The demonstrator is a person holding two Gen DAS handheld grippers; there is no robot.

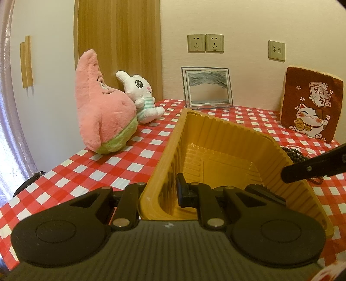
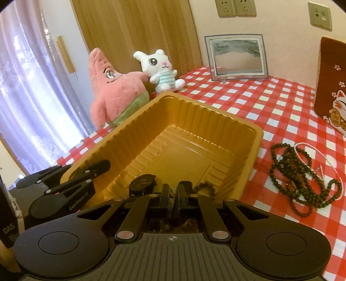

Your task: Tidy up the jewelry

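Beaded necklaces (image 2: pixel 302 173) on red-checked tablecloth (image 2: pixel 270 108), cream wall (image 1: pixel 248 19), sockets (image 1: pixel 205 43)

The cushion (image 2: pixel 330 86) is running off the right edge of the right wrist view, the beads (image 1: pixel 296 153) are hiding behind the tray (image 1: pixel 218 138) wall in the left view's right side.
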